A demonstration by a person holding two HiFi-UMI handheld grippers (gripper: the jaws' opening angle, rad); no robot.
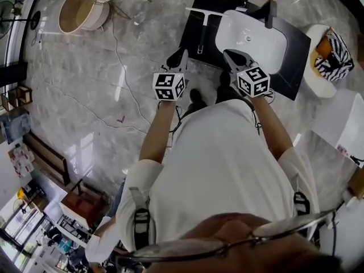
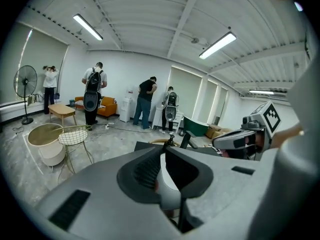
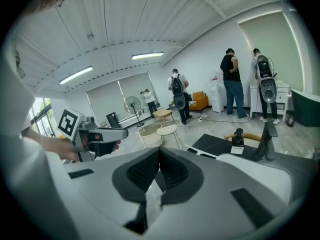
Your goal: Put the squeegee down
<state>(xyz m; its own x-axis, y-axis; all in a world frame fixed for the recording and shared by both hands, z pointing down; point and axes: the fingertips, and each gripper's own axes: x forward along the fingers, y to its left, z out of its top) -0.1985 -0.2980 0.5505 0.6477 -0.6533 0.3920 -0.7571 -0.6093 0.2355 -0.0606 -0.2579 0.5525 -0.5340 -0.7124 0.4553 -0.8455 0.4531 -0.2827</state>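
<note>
Head view: the squeegee [image 1: 202, 30] lies flat on the black counter [image 1: 290, 61], just left of the sink [image 1: 250, 38], with its blade at the far side and its handle pointing back at us. We judge the putting-down done. Both claws hang before the counter's near edge, the left claw [image 1: 181, 54] just short of the handle tip and the right claw [image 1: 228, 54] in front of the sink. The risk we see is a knock. The blade's left end seems to reach the counter's side edge, so a swing of the left claw against the handle could turn the squeegee and tip it to the floor. The faucet [image 1: 270, 13] stands behind the sink, clear of all this

Left gripper view: the left claw's jaws stand all but together at the tips, with nothing between them. A tub [image 2: 42, 144] and a wire chair [image 2: 75, 134] stand on the floor to the left, well apart from the counter. People work at the far wall. Nothing stands in our way

Right gripper view: the right claw's jaws are together and empty. Past them a soap bottle [image 3: 237, 136] stands on the counter. We cannot tell whether the pale strip at the counter's near side is the blade
</note>
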